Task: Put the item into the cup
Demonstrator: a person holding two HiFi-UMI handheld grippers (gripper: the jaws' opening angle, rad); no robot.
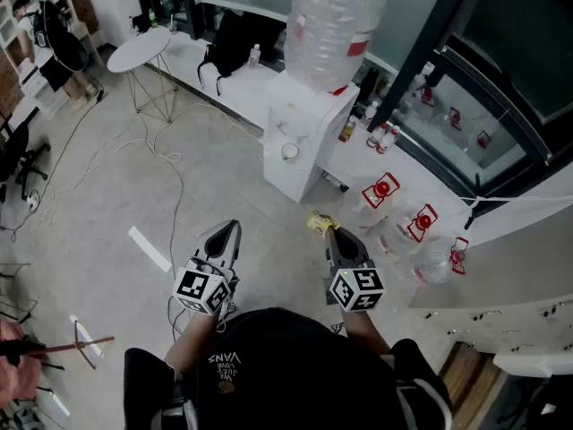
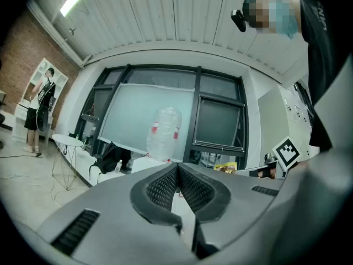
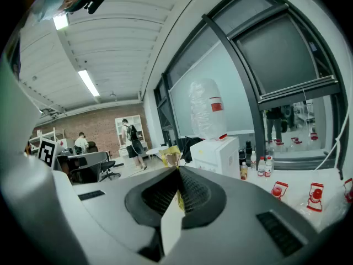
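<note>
Overall: a person stands on a grey floor with a gripper in each hand, facing a white water dispenser that carries a large clear upturned bottle.
Right gripper: its jaws are clamped on a crinkled yellow packet. In the right gripper view the right gripper pinches the yellow packet, with the packet's top poking out past the tips and a yellow strip running down between the ribbed pads.
Left gripper: it is held beside the right one, apart from it. The left gripper view shows the left gripper with its jaws pressed together and nothing between them.
Cup: a small round white cup sits on the dispenser's lower ledge, well apart from the packet. Only the head view shows it.
Left gripper view only: the packet seen from the side, with the right gripper's marker cube beyond it.
Right gripper view only: the dispenser from the front and small bottles on the white ledge beside it.
</note>
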